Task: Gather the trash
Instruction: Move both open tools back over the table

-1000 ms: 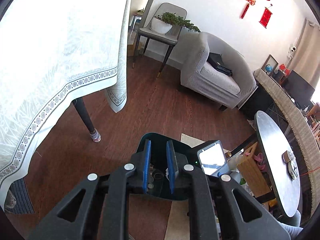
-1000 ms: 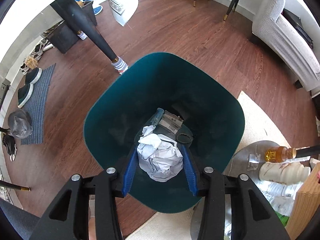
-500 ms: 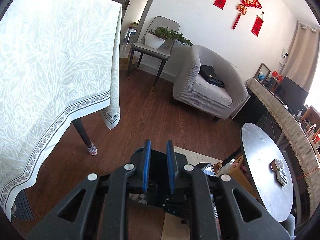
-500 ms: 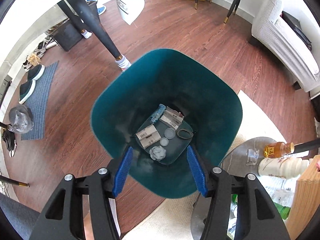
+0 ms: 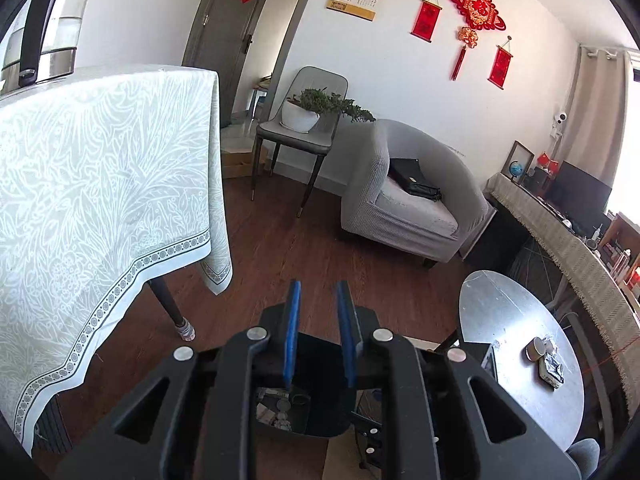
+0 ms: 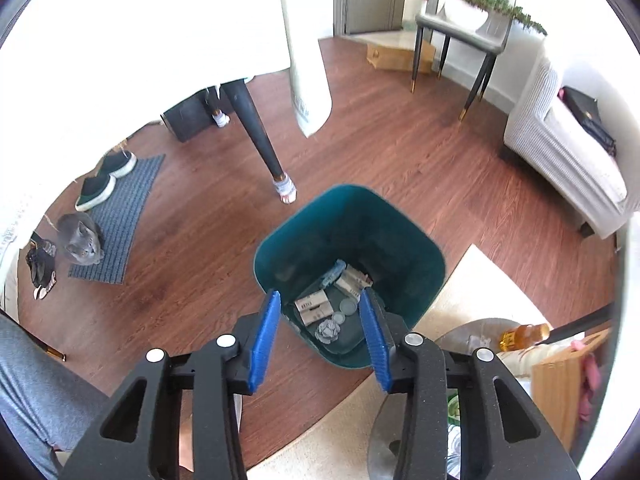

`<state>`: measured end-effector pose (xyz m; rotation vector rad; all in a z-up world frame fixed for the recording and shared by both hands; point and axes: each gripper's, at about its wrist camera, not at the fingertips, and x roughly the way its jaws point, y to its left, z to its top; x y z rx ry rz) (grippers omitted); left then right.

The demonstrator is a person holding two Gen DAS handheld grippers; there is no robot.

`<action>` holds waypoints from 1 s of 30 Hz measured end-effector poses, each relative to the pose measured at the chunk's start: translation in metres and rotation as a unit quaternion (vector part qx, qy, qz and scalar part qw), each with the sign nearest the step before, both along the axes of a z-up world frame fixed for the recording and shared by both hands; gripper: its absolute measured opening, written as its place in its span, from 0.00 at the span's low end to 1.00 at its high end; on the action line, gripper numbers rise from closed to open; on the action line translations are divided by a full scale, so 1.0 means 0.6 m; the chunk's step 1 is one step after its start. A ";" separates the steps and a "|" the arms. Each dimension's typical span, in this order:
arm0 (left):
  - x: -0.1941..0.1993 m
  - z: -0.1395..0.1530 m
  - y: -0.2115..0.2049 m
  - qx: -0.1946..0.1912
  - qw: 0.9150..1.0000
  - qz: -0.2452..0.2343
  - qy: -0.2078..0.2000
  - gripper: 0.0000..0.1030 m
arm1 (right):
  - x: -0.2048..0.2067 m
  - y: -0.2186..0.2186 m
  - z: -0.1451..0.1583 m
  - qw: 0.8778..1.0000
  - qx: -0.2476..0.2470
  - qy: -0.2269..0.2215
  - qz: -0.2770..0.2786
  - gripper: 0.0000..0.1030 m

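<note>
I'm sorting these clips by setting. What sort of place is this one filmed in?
Most likely a home living room. A grey armchair stands by the wall, a cloth-covered table fills the left side, red hanging decorations are on the wall, and a grey cat sits by a floor mat with shoes.

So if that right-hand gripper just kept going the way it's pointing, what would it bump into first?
Probably the open teal plastic bin on the floor: the right gripper, empty with jaws closing, aims into it, toward the crumpled grey paper ball among the trash. Depth is hard to judge; it might catch the near rim.
</note>
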<state>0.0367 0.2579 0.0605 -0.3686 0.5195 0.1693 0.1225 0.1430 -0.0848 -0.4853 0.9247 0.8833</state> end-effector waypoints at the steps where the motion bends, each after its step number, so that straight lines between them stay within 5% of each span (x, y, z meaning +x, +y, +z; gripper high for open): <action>1: 0.004 0.001 -0.009 0.000 1.000 -0.005 -0.001 0.20 | -0.001 -0.013 0.016 1.000 0.007 -0.007 -0.001 0.39; 11: 0.066 -0.007 -0.119 0.027 0.998 -0.063 0.014 0.29 | 0.029 -0.174 0.147 0.996 0.042 -0.068 -0.042 0.38; 30: 0.164 -0.017 -0.336 0.011 0.984 -0.175 0.011 0.55 | 0.134 -0.475 0.218 0.974 0.094 -0.098 -0.181 0.38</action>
